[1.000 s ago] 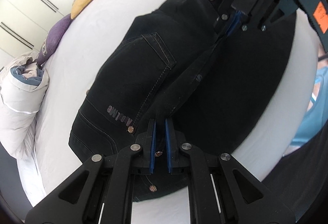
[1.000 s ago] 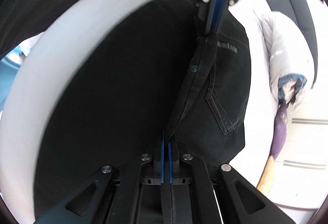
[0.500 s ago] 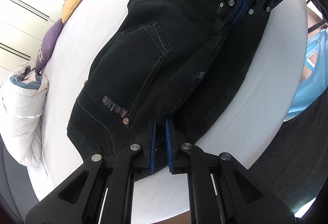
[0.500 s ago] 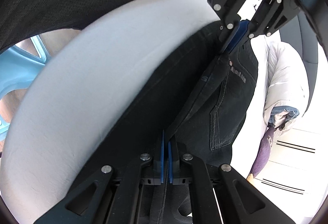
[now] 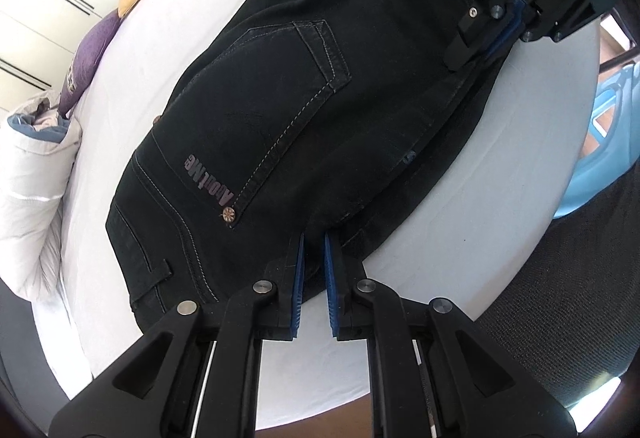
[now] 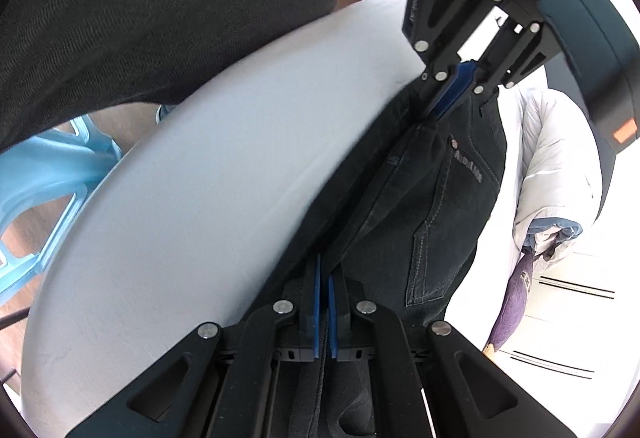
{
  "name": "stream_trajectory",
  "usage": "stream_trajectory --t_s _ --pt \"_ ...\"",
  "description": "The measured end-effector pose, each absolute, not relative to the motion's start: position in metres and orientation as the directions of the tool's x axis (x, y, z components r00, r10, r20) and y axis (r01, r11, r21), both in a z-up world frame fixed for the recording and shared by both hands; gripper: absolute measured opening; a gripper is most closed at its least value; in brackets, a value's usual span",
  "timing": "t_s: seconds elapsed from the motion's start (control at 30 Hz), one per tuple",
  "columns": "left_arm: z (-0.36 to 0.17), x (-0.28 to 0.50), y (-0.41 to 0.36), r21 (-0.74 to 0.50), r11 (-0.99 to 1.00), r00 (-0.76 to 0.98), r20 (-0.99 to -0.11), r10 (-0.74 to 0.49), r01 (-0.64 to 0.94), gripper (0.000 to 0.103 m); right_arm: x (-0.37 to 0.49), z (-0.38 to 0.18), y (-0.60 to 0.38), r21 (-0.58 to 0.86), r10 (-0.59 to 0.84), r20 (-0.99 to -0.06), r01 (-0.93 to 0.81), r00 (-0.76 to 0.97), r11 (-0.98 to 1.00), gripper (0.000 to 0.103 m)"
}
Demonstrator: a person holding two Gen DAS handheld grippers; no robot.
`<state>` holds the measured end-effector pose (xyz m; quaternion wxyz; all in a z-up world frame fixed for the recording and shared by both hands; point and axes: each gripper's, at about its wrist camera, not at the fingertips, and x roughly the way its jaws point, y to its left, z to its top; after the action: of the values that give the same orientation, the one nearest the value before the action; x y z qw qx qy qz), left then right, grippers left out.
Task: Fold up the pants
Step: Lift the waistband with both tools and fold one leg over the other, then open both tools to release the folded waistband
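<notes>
The wide white table (image 5: 480, 217) carries everything and gives the cloth a flat bed to be creased on. Across it lies the pair of black denim pants (image 5: 280, 117), doubled lengthwise so that one seat half lies face up. It runs slantwise from the near rim toward the far side.

A white quilted puffer jacket (image 5: 32, 177) sits heaped at the table's far edge, well apart from the work. It looks parked there to keep the folding area free.

The left gripper (image 5: 313, 242) stands at the waistband end. Its jaws are nearly together, with the doubled edge of the denim between the blue pads, so it appears to pinch that edge. The right gripper (image 6: 324, 274) has its jaws pressed onto the same long edge farther down the legs.

Holding one edge at two points likely keeps it straight while the upper layer is laid square over the lower one.

The stitched back pocket (image 5: 272, 109) lies flat and uncreased, which suggests the lengthwise fold has landed cleanly. Its small copper rivet (image 5: 230, 214) sits at the pocket corner near the left jaws.
</notes>
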<state>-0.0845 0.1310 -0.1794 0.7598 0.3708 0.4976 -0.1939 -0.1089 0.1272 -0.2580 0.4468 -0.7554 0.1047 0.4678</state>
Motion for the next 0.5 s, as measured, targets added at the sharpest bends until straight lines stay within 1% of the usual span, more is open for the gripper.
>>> stream_trajectory --t_s 0.13,0.27,0.4,0.5 --pt "-0.176 -0.079 0.139 0.328 0.706 0.424 -0.905 0.044 0.627 0.014 -0.111 -0.262 0.126 -0.588 0.260 -0.792 -0.578 0.552 -0.566 0.005" --pt "-0.166 -0.075 0.146 0.271 0.750 0.388 -0.921 0.021 0.603 0.020 -0.115 -0.267 0.126 -0.608 0.260 -0.775 -0.565 0.576 -0.558 0.005" --pt "-0.145 -0.072 0.163 0.209 0.826 0.364 -0.931 0.005 0.524 0.020 -0.118 -0.275 0.126 -0.628 0.258 -0.752 -0.543 0.606 -0.558 0.007" --pt "-0.122 -0.066 0.178 0.175 0.877 0.398 -0.917 -0.021 0.448 0.020 -0.121 -0.280 0.126 -0.650 0.264 -0.728 -0.514 0.633 -0.559 0.007"
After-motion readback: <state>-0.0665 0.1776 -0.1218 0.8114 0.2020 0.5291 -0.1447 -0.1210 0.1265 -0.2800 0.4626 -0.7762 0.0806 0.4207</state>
